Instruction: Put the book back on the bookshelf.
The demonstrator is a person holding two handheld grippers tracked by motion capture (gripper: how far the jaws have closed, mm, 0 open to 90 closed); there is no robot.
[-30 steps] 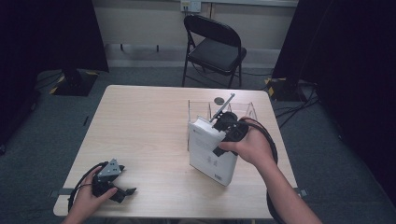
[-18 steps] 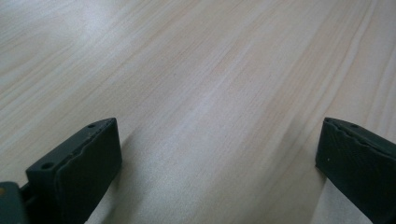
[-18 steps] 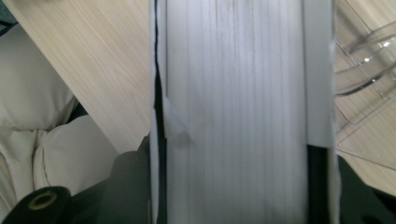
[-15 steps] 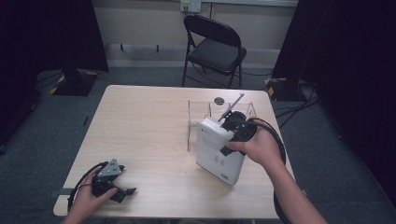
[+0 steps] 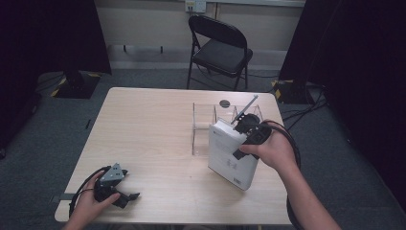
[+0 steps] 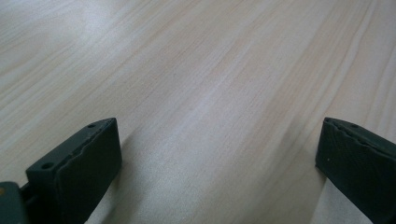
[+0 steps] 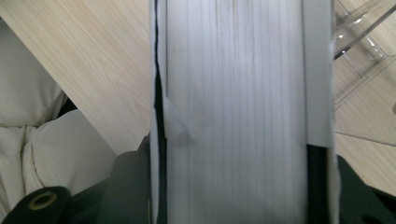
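Observation:
My right gripper is shut on a thick white book, held tilted above the table's right side in the high view. The right gripper view looks along the book's page edge, clamped between both jaws. A clear plastic book stand with upright dividers sits just behind and left of the book. My left gripper rests on the table near the front left corner, held by the left hand. Its jaws stand wide apart over bare wood with nothing between them.
The light wooden table has a small dark round grommet near its far edge. A black folding chair stands behind the table. Cables trail from both grippers, and dark curtains hang at both sides.
My right gripper has carried the white book a little to the right and tilted it, lifting it off its earlier spot beside the clear stand. The left gripper has stayed put.

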